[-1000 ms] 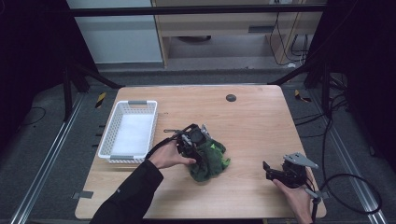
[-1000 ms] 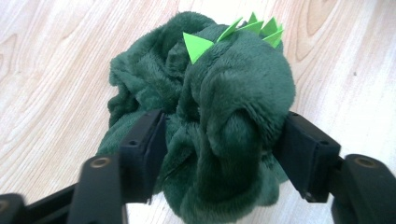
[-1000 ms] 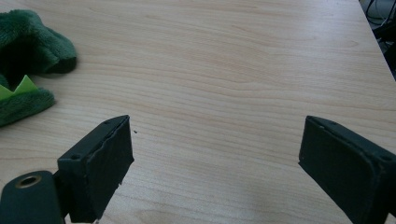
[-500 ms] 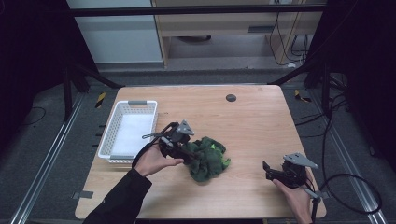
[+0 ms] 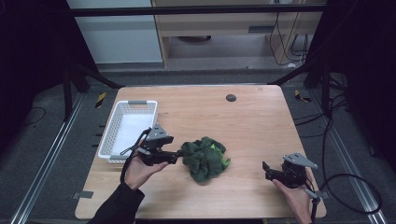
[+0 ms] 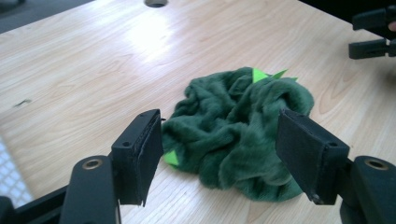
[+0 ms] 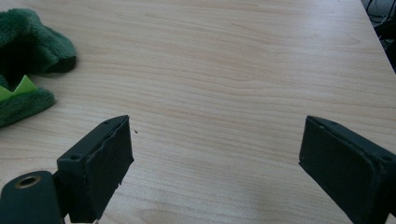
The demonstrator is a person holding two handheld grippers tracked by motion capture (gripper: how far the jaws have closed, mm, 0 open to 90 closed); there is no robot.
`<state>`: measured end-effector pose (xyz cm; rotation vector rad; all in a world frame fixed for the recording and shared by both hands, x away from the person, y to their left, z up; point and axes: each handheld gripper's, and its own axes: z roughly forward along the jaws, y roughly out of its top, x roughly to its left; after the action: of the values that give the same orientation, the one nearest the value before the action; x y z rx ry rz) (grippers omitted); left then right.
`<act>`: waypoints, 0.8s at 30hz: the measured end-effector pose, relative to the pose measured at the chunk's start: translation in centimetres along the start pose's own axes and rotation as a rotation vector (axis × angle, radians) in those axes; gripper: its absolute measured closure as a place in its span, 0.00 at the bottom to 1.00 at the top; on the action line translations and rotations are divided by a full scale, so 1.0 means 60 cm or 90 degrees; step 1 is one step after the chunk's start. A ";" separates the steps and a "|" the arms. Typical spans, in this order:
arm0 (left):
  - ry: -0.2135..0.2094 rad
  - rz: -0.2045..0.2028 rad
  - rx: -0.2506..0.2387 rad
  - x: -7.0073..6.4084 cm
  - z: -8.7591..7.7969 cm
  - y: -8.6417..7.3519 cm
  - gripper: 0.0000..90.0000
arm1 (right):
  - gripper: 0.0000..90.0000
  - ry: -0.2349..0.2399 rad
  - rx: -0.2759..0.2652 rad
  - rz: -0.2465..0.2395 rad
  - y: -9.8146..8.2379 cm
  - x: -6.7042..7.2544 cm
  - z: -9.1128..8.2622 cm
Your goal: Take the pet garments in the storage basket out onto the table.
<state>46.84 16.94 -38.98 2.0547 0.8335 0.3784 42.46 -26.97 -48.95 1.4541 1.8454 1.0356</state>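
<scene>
Left gripper gapes wide just short of the green cloth; right gripper gapes wide over bare table, well apart.

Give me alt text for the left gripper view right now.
The left hand-held gripper stands open, aimed at a crumpled green plush cloth with bright green tags, lying on the wooden table. The other hand-held gripper sits at the upper right.

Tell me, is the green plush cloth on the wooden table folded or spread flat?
Neither: the green plush cloth lies crumpled in a loose heap, with deep irregular folds.
</scene>
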 end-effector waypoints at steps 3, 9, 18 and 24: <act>0.015 -0.014 -0.024 0.006 -0.011 -0.022 0.35 | 0.11 -0.001 -0.001 -0.001 0.000 0.000 0.000; 0.038 -0.054 -0.048 0.020 -0.021 -0.068 0.37 | 0.11 0.002 0.001 0.002 0.000 0.002 0.000; 0.070 -0.080 -0.058 0.026 -0.042 -0.125 0.37 | 0.10 0.001 0.001 -0.001 -0.003 0.000 -0.002; 0.098 -0.091 -0.052 0.030 -0.053 -0.156 0.37 | 0.09 0.005 0.003 0.001 -0.006 0.001 -0.001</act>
<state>42.49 23.90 -44.81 1.8954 1.0331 0.4874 42.17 -26.97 -49.23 1.4564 1.8540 1.0389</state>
